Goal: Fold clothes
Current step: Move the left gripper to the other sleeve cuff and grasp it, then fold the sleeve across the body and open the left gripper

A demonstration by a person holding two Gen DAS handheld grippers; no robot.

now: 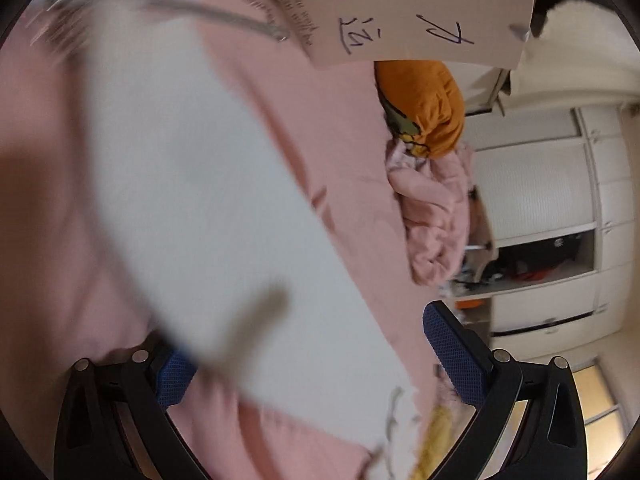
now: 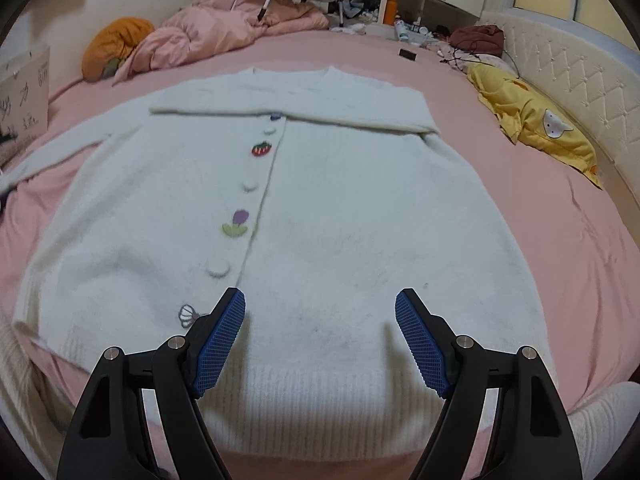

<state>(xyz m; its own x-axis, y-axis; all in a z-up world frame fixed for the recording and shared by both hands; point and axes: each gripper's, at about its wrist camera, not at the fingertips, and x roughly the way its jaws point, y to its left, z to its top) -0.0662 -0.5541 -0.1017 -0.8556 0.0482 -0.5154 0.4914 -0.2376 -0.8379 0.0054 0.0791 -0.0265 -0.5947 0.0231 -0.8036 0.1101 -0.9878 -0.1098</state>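
Note:
A white fluffy cardigan with embroidered buttons lies flat, front up, on the pink bed. One sleeve is folded across the chest; the other sleeve stretches out to the left. My right gripper is open and empty, hovering just above the hem. In the left wrist view the outstretched white sleeve runs diagonally, blurred, across the pink sheet. My left gripper is open, its fingers either side of the sleeve near the cuff.
A paper bag with handwriting stands at the bed's left edge. An orange cushion and a pink duvet lie at the far side. A yellow pillow lies by the padded headboard. A small black object sits on the sheet.

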